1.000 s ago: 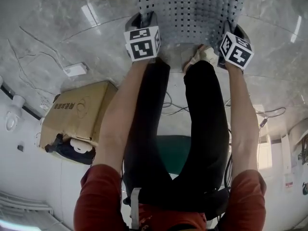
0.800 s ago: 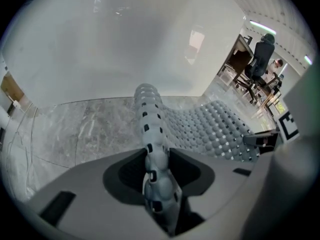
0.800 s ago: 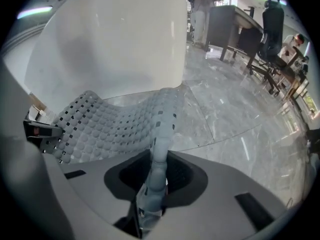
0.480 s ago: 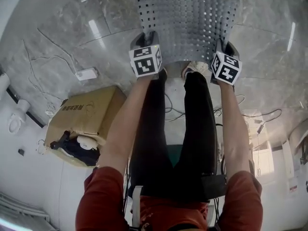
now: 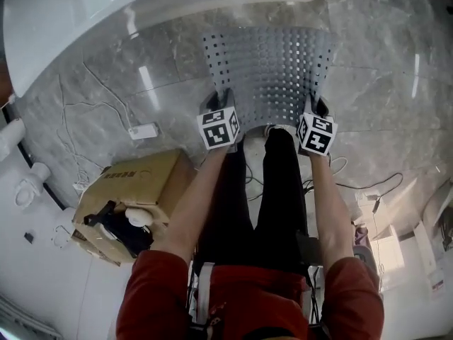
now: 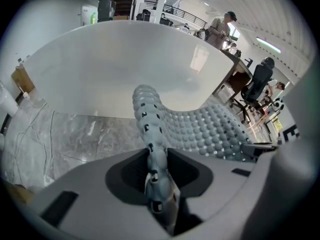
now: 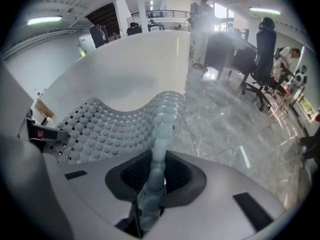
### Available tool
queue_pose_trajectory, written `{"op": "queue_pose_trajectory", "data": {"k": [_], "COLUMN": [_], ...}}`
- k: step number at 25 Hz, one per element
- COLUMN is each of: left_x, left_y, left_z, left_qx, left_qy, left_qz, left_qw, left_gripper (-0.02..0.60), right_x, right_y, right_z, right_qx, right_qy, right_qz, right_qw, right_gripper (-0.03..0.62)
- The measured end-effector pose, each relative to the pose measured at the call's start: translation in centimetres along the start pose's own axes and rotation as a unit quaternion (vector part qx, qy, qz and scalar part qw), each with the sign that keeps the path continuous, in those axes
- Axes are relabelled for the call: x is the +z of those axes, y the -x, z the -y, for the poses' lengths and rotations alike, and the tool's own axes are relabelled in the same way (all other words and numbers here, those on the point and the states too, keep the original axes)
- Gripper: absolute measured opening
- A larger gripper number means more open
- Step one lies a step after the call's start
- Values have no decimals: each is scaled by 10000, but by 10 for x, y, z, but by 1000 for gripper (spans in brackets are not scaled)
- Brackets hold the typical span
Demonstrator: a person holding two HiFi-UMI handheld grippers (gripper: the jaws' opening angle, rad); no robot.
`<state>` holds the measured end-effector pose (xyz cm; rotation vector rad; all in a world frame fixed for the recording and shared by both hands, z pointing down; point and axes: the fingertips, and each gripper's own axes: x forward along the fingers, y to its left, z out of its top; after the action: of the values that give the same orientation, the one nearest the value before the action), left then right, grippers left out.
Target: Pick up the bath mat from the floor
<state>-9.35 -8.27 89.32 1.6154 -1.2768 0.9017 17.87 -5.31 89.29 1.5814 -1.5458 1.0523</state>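
Note:
The grey bath mat [image 5: 269,66], dotted with holes and bumps, hangs from its near edge over the marble floor in front of the white bathtub [image 5: 141,6]. My left gripper [image 5: 222,99] is shut on the mat's near left corner, my right gripper [image 5: 318,106] on the near right corner. In the left gripper view the mat's edge [image 6: 150,134] runs pinched between the jaws of the left gripper [image 6: 159,186]. The right gripper view shows the mat [image 7: 115,126] sagging leftward from the right gripper [image 7: 150,184]. Both pairs of jaws have just been closing on the mat's edge.
A cardboard box [image 5: 134,186] stands on the floor to the left, with a white power strip [image 5: 144,131] and cables beside it. The person's black-clad legs [image 5: 279,190] are below the grippers. An office chair [image 7: 262,59] and people stand farther off.
Both grippers have risen together with the mat's near edge in them. The mat now hangs lifted and curved, and the bathtub has come into the head view.

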Motion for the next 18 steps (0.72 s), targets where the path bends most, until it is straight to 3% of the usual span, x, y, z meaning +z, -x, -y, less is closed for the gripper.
{"op": "queue_pose_trajectory", "data": {"k": [12, 18], "left_x": [67, 108], "left_y": [167, 242], "left_z": [28, 40], "left_qx": [-255, -405], "left_qy": [438, 380], "left_qz": [531, 1013], "left_qw": [9973, 9933], "left_gripper": [104, 103], "right_x": [101, 149], "right_y": [163, 237], "right_z": [-24, -36], "right_qx": [75, 64], "right_qy": [316, 335], "right_qz": [784, 1316], "right_qw": [9964, 9907], "right_gripper": [69, 69]}}
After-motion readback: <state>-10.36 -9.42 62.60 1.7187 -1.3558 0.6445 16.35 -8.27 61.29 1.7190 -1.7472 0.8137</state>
